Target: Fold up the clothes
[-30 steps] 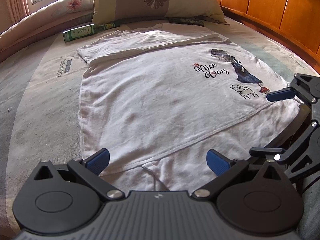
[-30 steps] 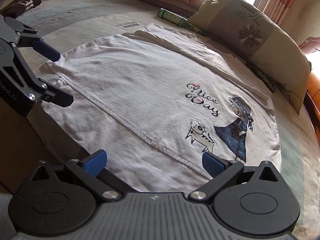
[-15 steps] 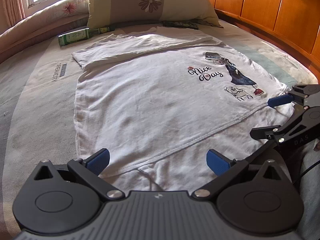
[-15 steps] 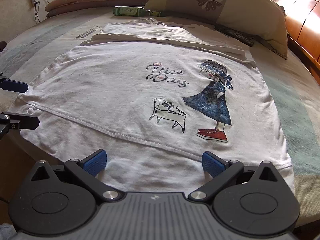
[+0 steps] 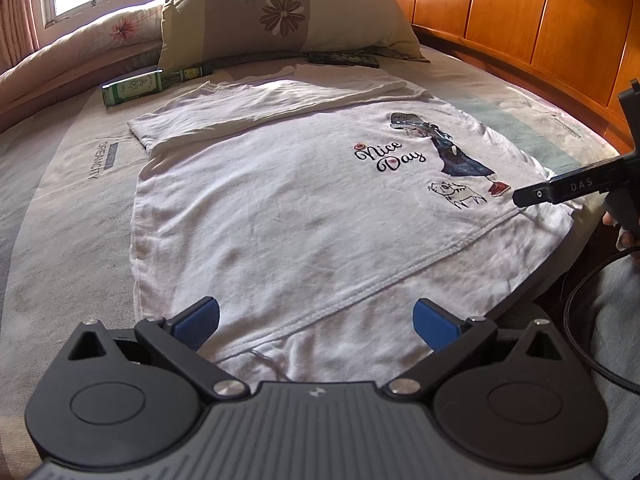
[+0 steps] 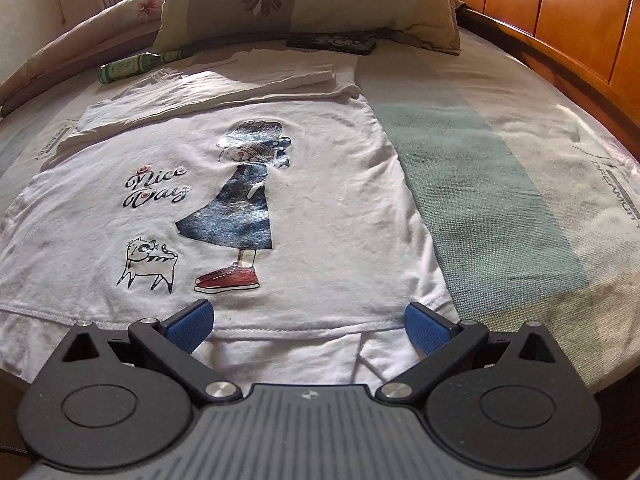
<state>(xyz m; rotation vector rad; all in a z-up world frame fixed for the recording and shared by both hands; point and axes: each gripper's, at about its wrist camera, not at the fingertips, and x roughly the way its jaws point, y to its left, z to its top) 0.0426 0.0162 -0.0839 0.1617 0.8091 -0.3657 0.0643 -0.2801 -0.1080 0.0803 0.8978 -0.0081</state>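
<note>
Since a second ago my right gripper [image 6: 306, 328] has swung round toward the 3 o'clock corner of the hem, so the left wrist view now catches only one of its black fingers [image 5: 560, 190] edge-on at 3 o'clock, low over the cloth. My left gripper [image 5: 316, 320] has barely shifted; its blue pads stand wide apart with nothing between them, poised above the hem at 6 o'clock. The right gripper's pads are spread just as wide, straddling the hem corner, which I judge is the hold for the next fold. The white T-shirt [image 5: 304, 208] lies flat on the bed [image 6: 500, 200], print up, its far end at 12 o'clock already folded over. Beyond it lie a green bottle [image 5: 136, 90] at 11 o'clock, a dark remote [image 6: 332, 42], then the pillow [image 5: 280, 12].
</note>
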